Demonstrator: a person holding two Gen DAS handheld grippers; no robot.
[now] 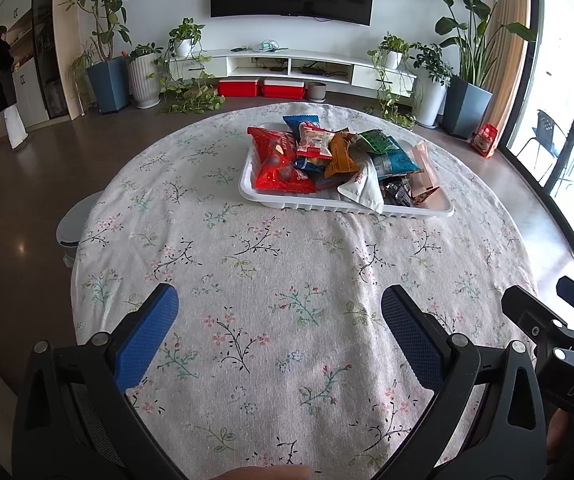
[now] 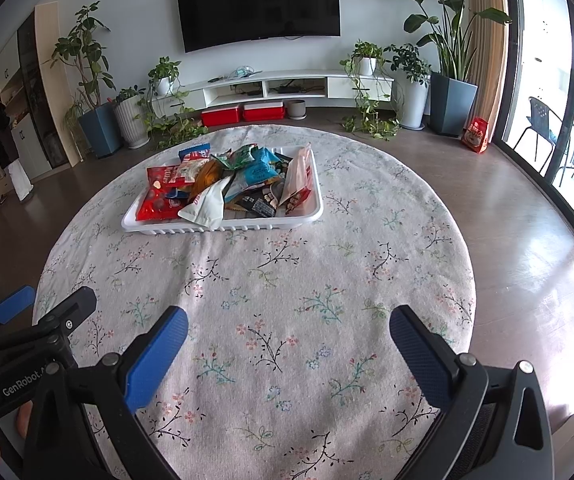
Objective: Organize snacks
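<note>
Both grippers, left gripper [image 1: 279, 312] and right gripper [image 2: 289, 330], hover with fingers spread, holding nothing, over the bare worktop [image 1: 287, 360]. Farther off, the snacks [image 1: 327, 156] sit heaped inside the white tray [image 1: 351, 208], gathered rather than scattered.

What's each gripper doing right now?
Left gripper: open, empty, over the tablecloth, short of the tray.
Right gripper: open, empty, also short of the tray.

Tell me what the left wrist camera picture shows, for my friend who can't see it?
A white tray heaped with snack packets, among them a big red bag, sits on the far side of a round table under a floral tablecloth. Nearer the camera, the left tool hangs open and empty above the cloth, blue fingertips wide apart.
</note>
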